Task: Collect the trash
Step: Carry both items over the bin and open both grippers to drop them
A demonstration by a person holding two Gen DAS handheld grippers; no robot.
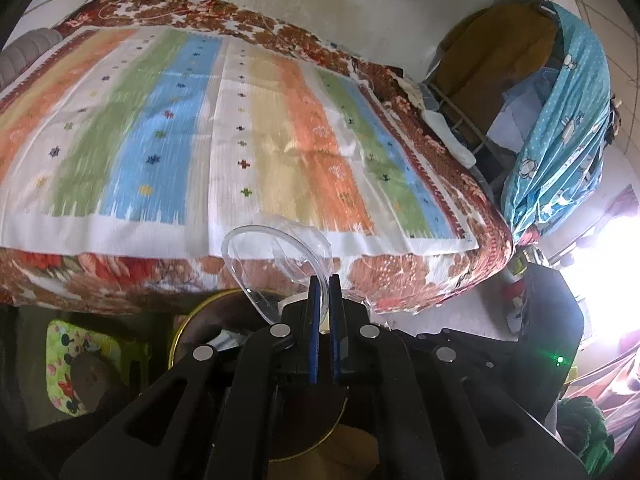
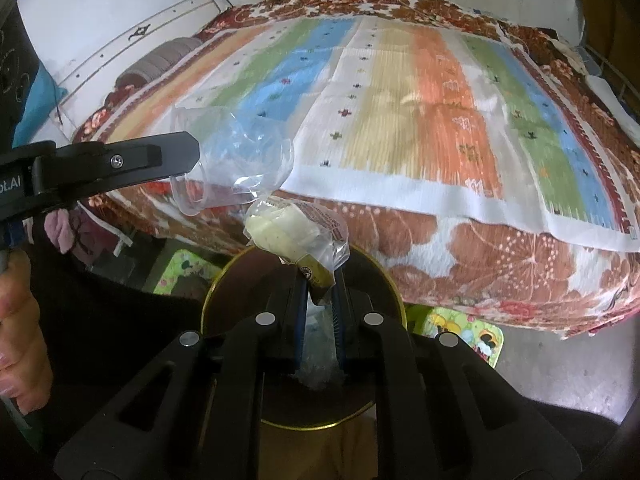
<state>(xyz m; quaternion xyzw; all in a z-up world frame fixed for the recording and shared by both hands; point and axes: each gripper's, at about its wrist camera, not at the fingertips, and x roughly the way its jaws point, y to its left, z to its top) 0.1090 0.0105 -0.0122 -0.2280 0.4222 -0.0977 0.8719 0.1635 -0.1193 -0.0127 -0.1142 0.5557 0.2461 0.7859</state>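
My left gripper is shut on the rim of a crushed clear plastic cup, held in the air over a round gold-rimmed bin below the bed edge. In the right wrist view the same cup hangs from the left gripper's fingers at the left. My right gripper is shut on a clear plastic wrapper with a pale lump inside, held just above the bin.
A bed with a striped mat over a red floral blanket fills the view ahead. A green cartoon mat lies on the floor. Hanging blue cloth and clutter stand to the right.
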